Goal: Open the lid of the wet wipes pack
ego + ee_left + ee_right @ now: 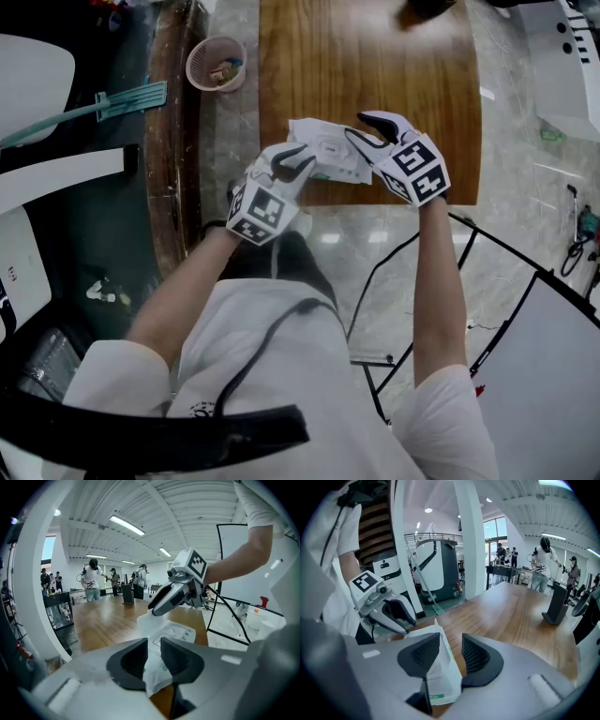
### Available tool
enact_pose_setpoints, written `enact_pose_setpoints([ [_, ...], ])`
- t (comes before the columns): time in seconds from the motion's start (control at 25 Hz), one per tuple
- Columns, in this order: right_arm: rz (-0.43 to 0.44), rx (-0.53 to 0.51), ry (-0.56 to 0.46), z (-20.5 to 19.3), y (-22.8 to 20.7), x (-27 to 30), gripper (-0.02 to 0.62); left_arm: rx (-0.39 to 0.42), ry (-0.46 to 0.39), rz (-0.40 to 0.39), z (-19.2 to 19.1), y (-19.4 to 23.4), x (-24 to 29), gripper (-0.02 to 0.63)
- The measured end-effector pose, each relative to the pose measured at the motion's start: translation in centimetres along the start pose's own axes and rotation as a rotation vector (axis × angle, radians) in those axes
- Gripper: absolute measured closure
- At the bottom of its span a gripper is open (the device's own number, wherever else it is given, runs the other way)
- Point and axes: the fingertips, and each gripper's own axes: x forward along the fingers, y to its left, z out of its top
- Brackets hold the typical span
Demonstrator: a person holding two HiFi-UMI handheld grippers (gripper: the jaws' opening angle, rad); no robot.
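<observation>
Print on wipes pack [174, 635], seemingly illegible

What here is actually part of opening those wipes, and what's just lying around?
For the job: wet wipes pack, its lid, left gripper pinching one end, right gripper open around the other.
Lying about: pink basket, green broom.

Head view looks down; opposed gripper views share the pack [173, 633].

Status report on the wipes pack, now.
Left tongs clamped on wet wipes pack end. Right tongs open around the other end. Lid flat, not yet opened. Nothing blocking.
</observation>
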Motion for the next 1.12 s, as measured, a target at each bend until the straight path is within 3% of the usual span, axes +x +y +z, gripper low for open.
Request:
enact_pose_setpoints([
  [0.4, -0.102, 0.083, -0.018, -1.7, -2.1, 1.1, 0.453, -0.042, -0.038, 0.020, 1.2, 0.7, -0.8, 0.546],
  [1.12, -0.172, 0.176, -0.048, -2.6, -3.1, 1.9, 0.453, -0.011, -0.053, 0.041, 2.4, 1.1, -2.5, 0.565],
])
